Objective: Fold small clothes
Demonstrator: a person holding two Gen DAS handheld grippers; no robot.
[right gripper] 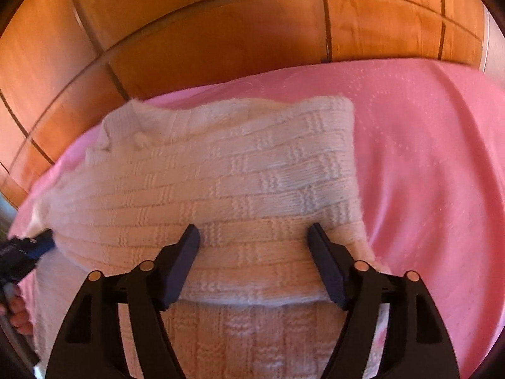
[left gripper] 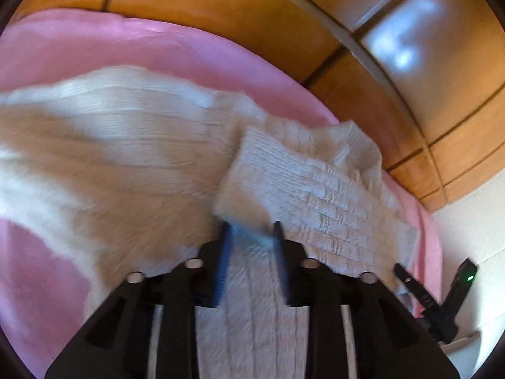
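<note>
My left gripper (left gripper: 251, 229) has jaws partly apart, a blurred cloth edge between them, grip I cannot tell. The cream basket-weave knitted sweater (right gripper: 221, 183) lies folded over on the pink bed sheet (right gripper: 426, 158), wooden panelled wardrobe (right gripper: 205, 31) behind. My right gripper (right gripper: 254, 232) stands wide open just over the sweater's fold, holding nothing

A cream-white, basket-weave knitted sweater (right gripper: 221, 183) is lying spread on a pink cloth, partly folded: one ribbed-edged flap (left gripper: 284, 186) is resting doubled over the body, and its far edge is sitting slightly rumpled.
</note>
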